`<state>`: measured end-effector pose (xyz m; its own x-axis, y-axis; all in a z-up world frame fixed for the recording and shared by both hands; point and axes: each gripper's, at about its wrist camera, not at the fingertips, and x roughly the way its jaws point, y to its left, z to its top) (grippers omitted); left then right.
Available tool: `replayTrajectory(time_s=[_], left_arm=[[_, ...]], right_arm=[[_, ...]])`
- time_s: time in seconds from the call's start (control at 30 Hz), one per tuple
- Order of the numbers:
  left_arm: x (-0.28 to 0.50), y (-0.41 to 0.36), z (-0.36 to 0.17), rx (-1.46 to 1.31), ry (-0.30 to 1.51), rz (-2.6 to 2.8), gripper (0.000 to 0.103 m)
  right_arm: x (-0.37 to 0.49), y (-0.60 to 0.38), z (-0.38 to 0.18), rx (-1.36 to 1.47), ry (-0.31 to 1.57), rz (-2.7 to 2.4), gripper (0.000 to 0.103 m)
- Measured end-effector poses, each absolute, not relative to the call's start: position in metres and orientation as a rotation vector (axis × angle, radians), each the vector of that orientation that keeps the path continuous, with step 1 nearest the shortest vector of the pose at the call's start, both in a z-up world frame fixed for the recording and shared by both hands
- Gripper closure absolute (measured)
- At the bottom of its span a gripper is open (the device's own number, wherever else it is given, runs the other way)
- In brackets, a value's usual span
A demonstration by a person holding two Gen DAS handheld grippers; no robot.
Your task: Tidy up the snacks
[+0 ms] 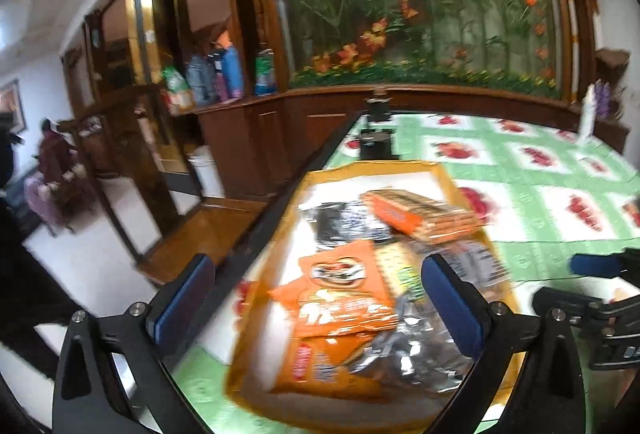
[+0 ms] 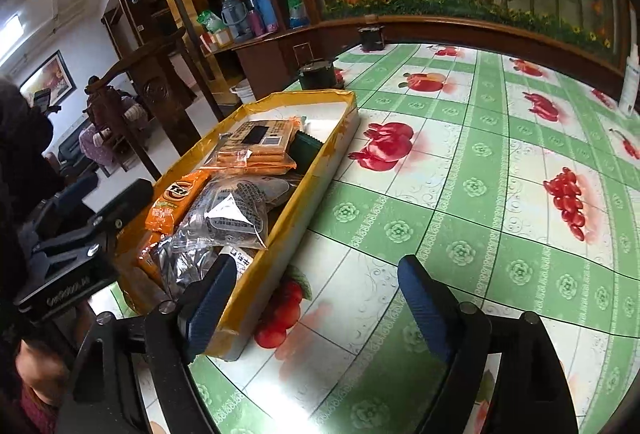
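Note:
A shallow yellow-rimmed tray (image 1: pixel 384 166) (image 2: pixel 308 194) sits near the table's left edge and holds several snack packs. Among them are an orange packet (image 1: pixel 344 298) (image 2: pixel 176 202), an orange cracker pack (image 1: pixel 420 214) (image 2: pixel 256 142), a clear bag of grey pieces (image 2: pixel 232 210) and a silvery bag (image 1: pixel 408 354) (image 2: pixel 180 266). My left gripper (image 1: pixel 320 306) hangs open over the tray's near end, its blue pads touching nothing. My right gripper (image 2: pixel 320 302) is open over the tablecloth just right of the tray, its left finger (image 2: pixel 212 298) in front of the near corner.
Green tablecloth (image 2: pixel 480 194) with fruit prints stretches right of the tray. Two black pots (image 2: pixel 318 74) (image 2: pixel 372 36) stand beyond the tray, and a white bottle (image 2: pixel 632 82) at far right. The table edge (image 1: pixel 280 202) drops to the floor on the left. A person (image 2: pixel 20 154) stands there.

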<state>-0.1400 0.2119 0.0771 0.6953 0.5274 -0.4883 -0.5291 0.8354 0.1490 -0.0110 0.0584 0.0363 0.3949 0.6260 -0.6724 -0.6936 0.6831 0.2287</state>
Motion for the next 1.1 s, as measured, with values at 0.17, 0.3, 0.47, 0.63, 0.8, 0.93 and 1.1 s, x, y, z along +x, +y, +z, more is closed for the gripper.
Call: replayTrajectory(time_s=[0.17,0.3,0.47,0.63,0.8,0.93,1.1], left_arm=[[-0.144,0.210,0.078,0.044,0.552,0.635,0.000],[-0.147,0.212,0.081,0.037,0.542,0.633,0.000],[-0.146,0.211,0.078,0.039,0.570,0.648,0.000],[-0.142,0.214,0.073,0.015,0.605,0.646,0.000],[-0.143,0.216,0.071,0.014,0.614,0.660,0.000],[-0.142,0.216,0.069,0.009,0.622,0.655,0.000],[-0.140,0.216,0.068,0.010,0.628,0.655,0.000]], right_arm=[[-0.014,0.059,0.035,-0.119,0.800,0.825,0.016],[-0.012,0.060,0.032,-0.118,0.810,0.822,0.016],[-0.012,0.060,0.032,-0.129,0.802,0.815,0.016],[-0.013,0.062,0.032,-0.144,0.792,0.810,0.016],[-0.014,0.062,0.031,-0.143,0.796,0.812,0.016],[-0.014,0.063,0.031,-0.146,0.791,0.813,0.016],[-0.014,0.063,0.032,-0.144,0.791,0.811,0.016]])
